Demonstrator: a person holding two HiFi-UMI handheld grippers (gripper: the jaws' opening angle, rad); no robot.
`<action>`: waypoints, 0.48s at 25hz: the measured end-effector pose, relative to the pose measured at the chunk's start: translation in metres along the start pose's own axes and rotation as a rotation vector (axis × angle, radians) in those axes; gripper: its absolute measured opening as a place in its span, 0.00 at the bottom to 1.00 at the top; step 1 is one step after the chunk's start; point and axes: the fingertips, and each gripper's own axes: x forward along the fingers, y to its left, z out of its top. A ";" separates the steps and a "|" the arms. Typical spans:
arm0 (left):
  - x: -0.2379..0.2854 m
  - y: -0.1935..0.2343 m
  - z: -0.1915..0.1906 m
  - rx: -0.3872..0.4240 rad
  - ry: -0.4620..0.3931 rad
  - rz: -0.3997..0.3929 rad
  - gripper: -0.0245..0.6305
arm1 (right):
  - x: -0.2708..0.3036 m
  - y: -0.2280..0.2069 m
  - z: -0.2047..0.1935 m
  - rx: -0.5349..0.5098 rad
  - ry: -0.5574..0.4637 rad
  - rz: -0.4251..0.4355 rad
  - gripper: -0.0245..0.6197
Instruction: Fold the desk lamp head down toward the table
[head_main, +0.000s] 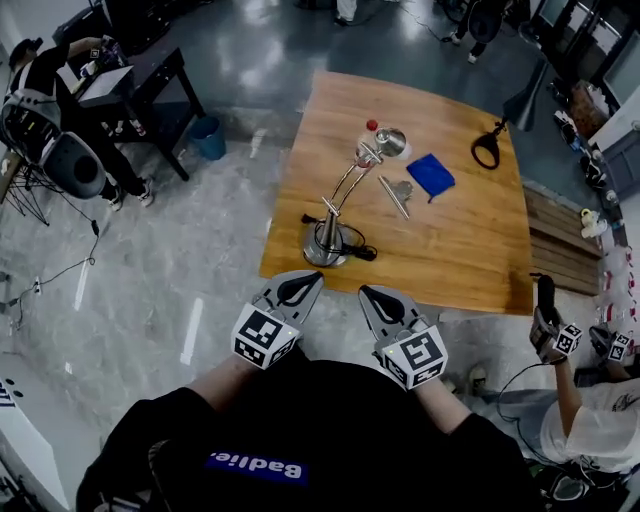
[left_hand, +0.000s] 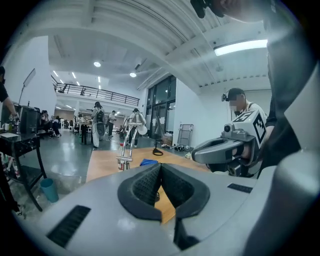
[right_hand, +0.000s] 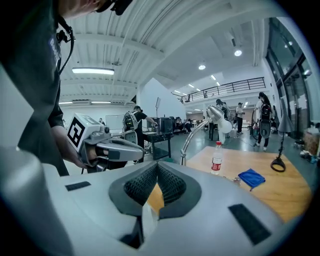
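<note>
Both hands are held side by side close before the person's body, just short of the near edge of the wooden bench (head_main: 470, 250). The left gripper (head_main: 298, 288) and right gripper (head_main: 378, 297) point toward it, jaws pressed together, empty. The chrome desk lamp (head_main: 345, 200) stands on the bench, head raised, near a clear red-capped plastic bottle (right_hand: 216, 157), contents unreadable

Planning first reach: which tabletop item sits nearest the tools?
The desk lamp: its base stands at the near edge; bottle, blue cloth, black loop lie farther back.
</note>
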 end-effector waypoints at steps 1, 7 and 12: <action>0.005 0.013 0.000 0.000 0.000 -0.019 0.05 | 0.011 -0.006 0.003 0.006 0.006 -0.016 0.05; 0.036 0.072 -0.009 0.029 0.017 -0.139 0.05 | 0.065 -0.035 0.021 0.055 0.024 -0.132 0.05; 0.067 0.095 -0.022 0.046 0.049 -0.194 0.05 | 0.087 -0.059 0.030 0.110 0.019 -0.181 0.05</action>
